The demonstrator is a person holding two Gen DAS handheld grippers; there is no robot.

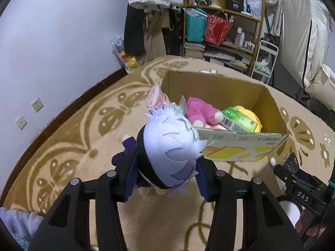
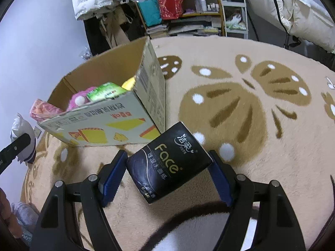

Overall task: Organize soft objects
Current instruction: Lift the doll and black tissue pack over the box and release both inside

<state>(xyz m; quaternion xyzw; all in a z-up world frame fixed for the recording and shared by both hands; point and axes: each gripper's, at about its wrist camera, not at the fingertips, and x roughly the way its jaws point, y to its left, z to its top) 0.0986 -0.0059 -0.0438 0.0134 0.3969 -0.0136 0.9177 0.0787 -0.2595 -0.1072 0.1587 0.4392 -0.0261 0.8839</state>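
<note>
Holding plush [image 1: 167, 146] clamped in left jaws, tissue pack [image 2: 167, 165] clamped in right | both lifted off carpet | box [image 1: 240, 144] just ahead, left nearer rim

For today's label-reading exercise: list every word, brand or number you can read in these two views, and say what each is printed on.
"Face": black tissue pack held in the right gripper; the Chinese print around it is too small to give.
"40": black box on the shelf.
"DAS": right gripper's body, in the left wrist view.
Cardboard box: red and grey print, upside down, unreadable.
Green pack: barcode only.
</note>
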